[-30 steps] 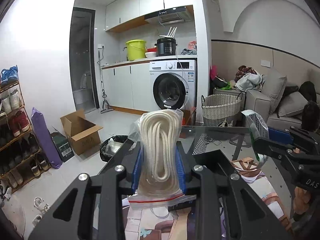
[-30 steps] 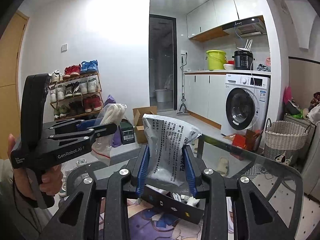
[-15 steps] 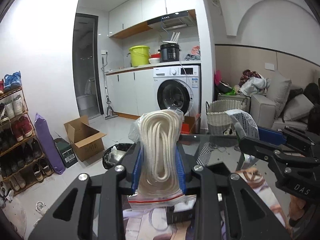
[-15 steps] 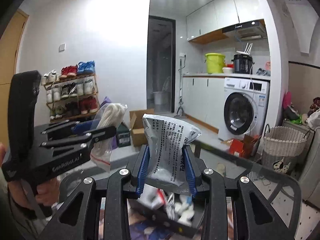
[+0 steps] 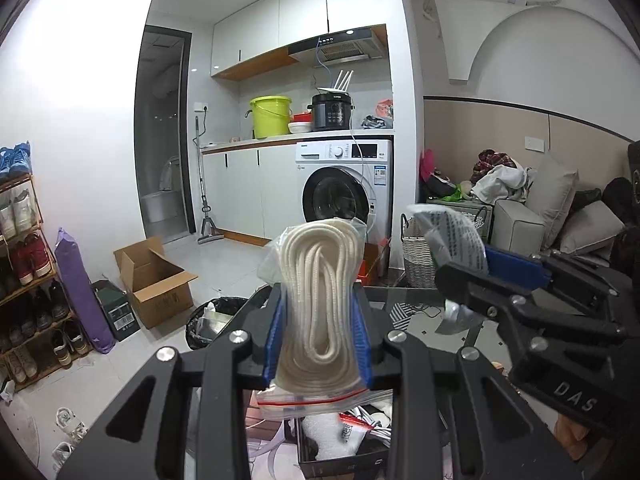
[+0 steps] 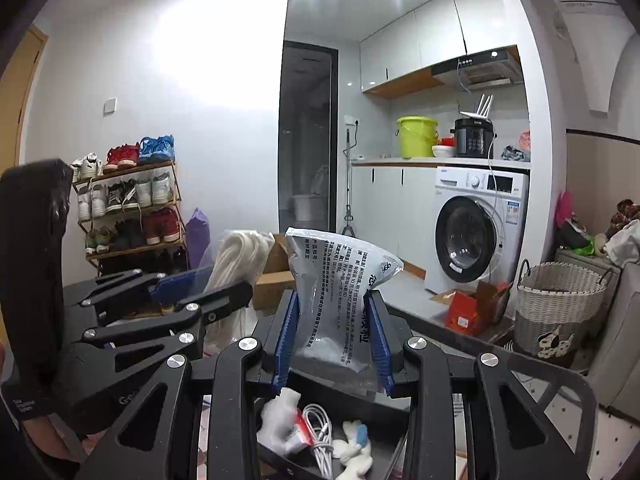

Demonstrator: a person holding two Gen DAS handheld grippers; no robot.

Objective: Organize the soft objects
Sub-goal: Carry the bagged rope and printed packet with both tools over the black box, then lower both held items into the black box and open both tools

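Note:
My left gripper is shut on a clear zip bag of coiled white rope, held upright above a black box. My right gripper is shut on a grey printed foil pouch, held above the same black box, which holds white soft items, a white cable and a small plush. In the left wrist view the right gripper with its pouch is at the right. In the right wrist view the left gripper with the rope bag is at the left.
The box stands on a glass table. Beyond are a washing machine, a wicker basket, a cardboard box, a bin, a shoe rack and a sofa with cushions.
Both grippers have risen and tilted up, each keeping its bag. The black box with soft items has come into view beneath them, and the two grippers now sit closer together.

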